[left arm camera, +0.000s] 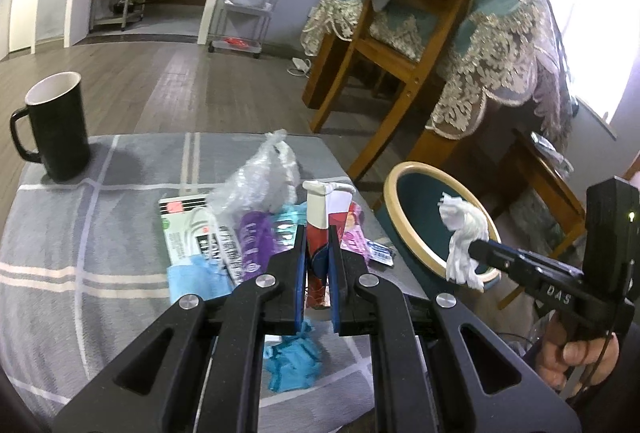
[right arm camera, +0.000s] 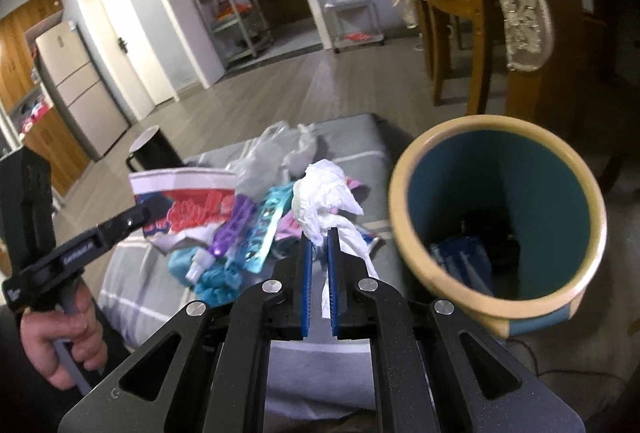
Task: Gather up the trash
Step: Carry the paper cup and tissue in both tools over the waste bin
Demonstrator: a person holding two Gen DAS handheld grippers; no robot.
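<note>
Left gripper (left arm camera: pixel 318 253) is pinching a red and white carton (left arm camera: pixel 319 233), held upright above the trash pile (left arm camera: pixel 248 229) on the grey checked table (left arm camera: pixel 80 253). Right gripper (right arm camera: pixel 318 253) clamps a crumpled white tissue (right arm camera: pixel 320 201), just beside the teal bin (right arm camera: pixel 500 209), which holds what may be blue packaging.

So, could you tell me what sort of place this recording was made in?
Most likely a lived-in home, in a dining or living area. A wooden dining chair stands by a table under a lace-trimmed cloth, a fridge stands beside wooden cabinets, and storage racks line a wood-look floor.
</note>
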